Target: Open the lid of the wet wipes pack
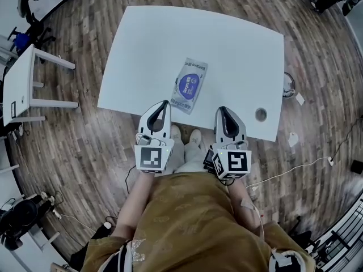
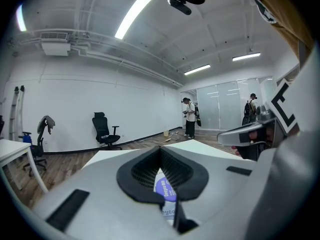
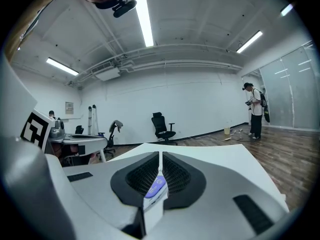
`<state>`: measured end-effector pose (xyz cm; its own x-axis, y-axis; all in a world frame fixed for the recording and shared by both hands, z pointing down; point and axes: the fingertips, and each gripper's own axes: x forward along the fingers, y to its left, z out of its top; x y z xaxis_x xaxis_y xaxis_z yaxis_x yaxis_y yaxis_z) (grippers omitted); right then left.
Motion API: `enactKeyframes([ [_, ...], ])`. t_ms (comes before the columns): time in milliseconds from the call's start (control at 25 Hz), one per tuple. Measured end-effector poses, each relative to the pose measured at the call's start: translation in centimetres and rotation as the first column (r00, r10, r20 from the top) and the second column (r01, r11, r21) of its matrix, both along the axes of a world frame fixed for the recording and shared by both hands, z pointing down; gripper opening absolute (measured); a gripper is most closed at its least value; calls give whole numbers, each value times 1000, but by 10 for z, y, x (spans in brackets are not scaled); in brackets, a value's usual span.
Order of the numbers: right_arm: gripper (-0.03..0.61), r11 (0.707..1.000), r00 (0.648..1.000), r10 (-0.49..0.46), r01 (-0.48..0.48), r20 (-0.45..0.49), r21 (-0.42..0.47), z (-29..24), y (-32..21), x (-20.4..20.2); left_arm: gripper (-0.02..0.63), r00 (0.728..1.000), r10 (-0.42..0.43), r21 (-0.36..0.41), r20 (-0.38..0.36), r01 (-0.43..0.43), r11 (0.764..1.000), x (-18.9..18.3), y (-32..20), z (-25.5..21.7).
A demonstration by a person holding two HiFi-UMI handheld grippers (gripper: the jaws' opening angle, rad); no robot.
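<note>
The wet wipes pack [image 1: 189,85] lies flat near the front middle of the white table [image 1: 147,44]; it is pale with a blue oval lid label. My left gripper [image 1: 165,103] hovers at the table's front edge, just left of and nearer than the pack, jaws together and empty. My right gripper [image 1: 222,110] sits to the right at the same edge, also shut and empty. In the left gripper view the pack [image 2: 165,190] shows through the gap behind the closed tips of the left gripper [image 2: 160,149]. The right gripper view shows the pack [image 3: 155,186] likewise, beyond the right gripper [image 3: 160,154].
A round cable hole [image 1: 261,115] is in the table's front right corner. A smaller white desk [image 1: 22,86] stands on the wooden floor at left. An office chair [image 2: 103,129] and standing people [image 2: 189,116] are far across the room. Cables lie on the floor [image 1: 295,169].
</note>
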<state>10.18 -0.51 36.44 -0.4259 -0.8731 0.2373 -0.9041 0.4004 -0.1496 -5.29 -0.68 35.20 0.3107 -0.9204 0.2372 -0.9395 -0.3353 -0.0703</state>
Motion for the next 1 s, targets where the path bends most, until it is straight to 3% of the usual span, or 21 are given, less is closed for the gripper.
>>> enactKeyframes([
  [440,11,994,1000,-1,1,3,-114,36,-23,-11,2,997,72,-131,38,-66,989,6,-17,62],
  [1000,12,967,1000,-8,4,-13,-255,93,-47,-40,2,983,175,-261,58,-155,953,4,-29,130],
])
